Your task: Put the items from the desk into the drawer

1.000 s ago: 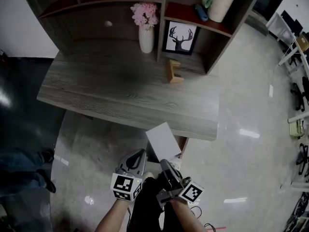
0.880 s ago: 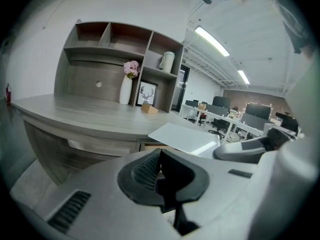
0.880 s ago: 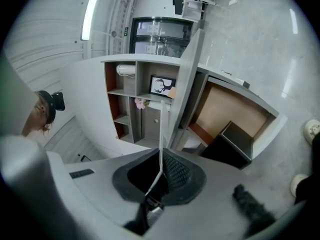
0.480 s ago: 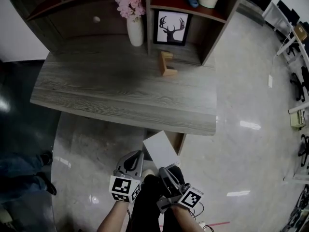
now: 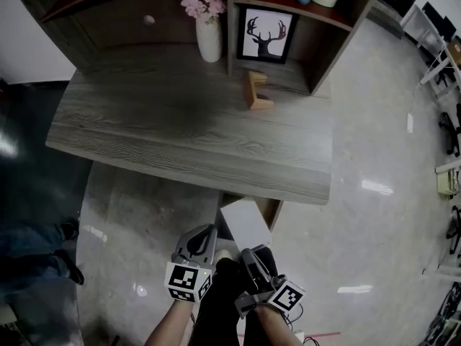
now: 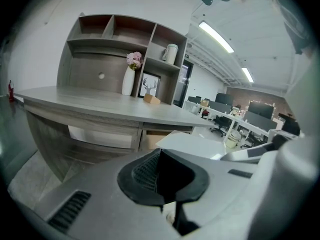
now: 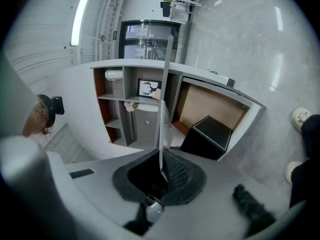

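My right gripper (image 5: pixel 248 252) is shut on a thin white sheet (image 5: pixel 246 220), held low in front of the desk (image 5: pixel 180 135). In the right gripper view the sheet (image 7: pixel 162 114) runs edge-on up from between the pads of that gripper (image 7: pixel 161 176). Beyond it, an open drawer (image 7: pixel 215 109) under the desk's right end holds a black box (image 7: pixel 210 134). My left gripper (image 5: pixel 204 231) hangs beside the right one, shut and holding nothing (image 6: pixel 159 171). A small wooden piece (image 5: pixel 258 92) lies on the desk near the hutch.
On the desk stands a shelf hutch with a white vase of pink flowers (image 5: pixel 209 34) and a framed deer picture (image 5: pixel 263 36). Another person's legs (image 5: pixel 32 254) stand on the glossy floor at the left. Office desks and chairs fill the far right.
Both grippers have sunk a little in front of the desk. The white sheet stays in the right gripper's grip.
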Demonstrator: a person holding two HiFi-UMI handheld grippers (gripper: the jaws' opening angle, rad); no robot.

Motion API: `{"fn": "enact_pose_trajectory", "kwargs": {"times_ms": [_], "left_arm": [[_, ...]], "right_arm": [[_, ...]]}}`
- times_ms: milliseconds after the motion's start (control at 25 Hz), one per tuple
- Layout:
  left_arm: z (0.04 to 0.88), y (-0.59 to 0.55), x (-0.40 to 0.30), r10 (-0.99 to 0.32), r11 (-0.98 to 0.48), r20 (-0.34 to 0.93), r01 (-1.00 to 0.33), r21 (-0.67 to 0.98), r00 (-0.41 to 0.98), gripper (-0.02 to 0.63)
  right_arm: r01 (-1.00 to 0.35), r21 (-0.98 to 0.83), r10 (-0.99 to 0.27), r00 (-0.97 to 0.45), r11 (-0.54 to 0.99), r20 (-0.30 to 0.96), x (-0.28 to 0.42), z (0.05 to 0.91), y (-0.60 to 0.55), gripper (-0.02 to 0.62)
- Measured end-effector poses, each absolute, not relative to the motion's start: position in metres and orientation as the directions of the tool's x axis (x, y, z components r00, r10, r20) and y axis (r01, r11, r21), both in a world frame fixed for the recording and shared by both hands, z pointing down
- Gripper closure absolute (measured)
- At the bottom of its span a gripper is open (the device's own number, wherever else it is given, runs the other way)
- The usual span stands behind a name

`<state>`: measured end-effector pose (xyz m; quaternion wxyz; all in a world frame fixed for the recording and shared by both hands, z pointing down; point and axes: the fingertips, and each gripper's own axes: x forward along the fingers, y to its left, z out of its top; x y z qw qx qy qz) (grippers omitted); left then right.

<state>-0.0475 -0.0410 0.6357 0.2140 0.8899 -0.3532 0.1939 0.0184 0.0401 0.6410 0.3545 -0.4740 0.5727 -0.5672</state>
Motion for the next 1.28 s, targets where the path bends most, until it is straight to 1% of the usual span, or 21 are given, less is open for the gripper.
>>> {"fn": "enact_pose_trajectory", "kwargs": {"times_ms": [320,480,720,920,1040,1160,1200,1240,1280], "left_arm": [[0.65,-0.052,-0.041,-0.545,-0.643,0.516,-0.724,0.249,0.661,0.595],[0.651,-0.061,-0.038,-0.555,-0.629,0.518,-0.736,0.252,0.651,0.595],[0.653,-0.067,-0.035,-0.561,-0.616,0.518,-0.744,0.259,0.645,0.595],[0.655,-0.062,-0.034,-0.555,-0.619,0.524,-0.741,0.259,0.646,0.595],[0.655,-0.061,-0.035,-0.553,-0.623,0.525,-0.74,0.255,0.647,0.595],[0.655,-0.061,-0.038,-0.555,-0.622,0.528,-0.742,0.25,0.643,0.595],[0.656,-0.06,-0.039,-0.554,-0.621,0.53,-0.743,0.249,0.641,0.595],[0.656,-0.06,-0.039,-0.554,-0.621,0.532,-0.743,0.248,0.64,0.595],[0.656,-0.06,-0.039,-0.553,-0.621,0.533,-0.743,0.249,0.641,0.595]], "right_arm": [[-0.146,-0.984,-0.944,-0.299,-0.098,0.138,0.037,0.657,0.009,0.572],[-0.16,-0.983,-0.933,-0.333,-0.087,0.137,0.038,0.659,-0.004,0.572],[-0.128,-0.987,-0.916,-0.377,-0.097,0.139,0.024,0.656,0.004,0.572],[-0.117,-0.981,-0.913,-0.362,-0.156,0.188,0.023,0.669,0.024,0.571],[-0.129,-0.982,-0.922,-0.344,-0.141,0.178,0.032,0.67,0.016,0.571],[-0.164,-0.979,-0.932,-0.323,-0.117,0.165,0.041,0.664,-0.004,0.545],[-0.18,-0.977,-0.932,-0.318,-0.118,0.171,0.043,0.663,-0.009,0.506],[-0.195,-0.973,-0.931,-0.316,-0.124,0.182,0.044,0.662,-0.013,0.453],[-0.21,-0.969,-0.929,-0.316,-0.131,0.194,0.045,0.661,-0.014,0.444]]}}
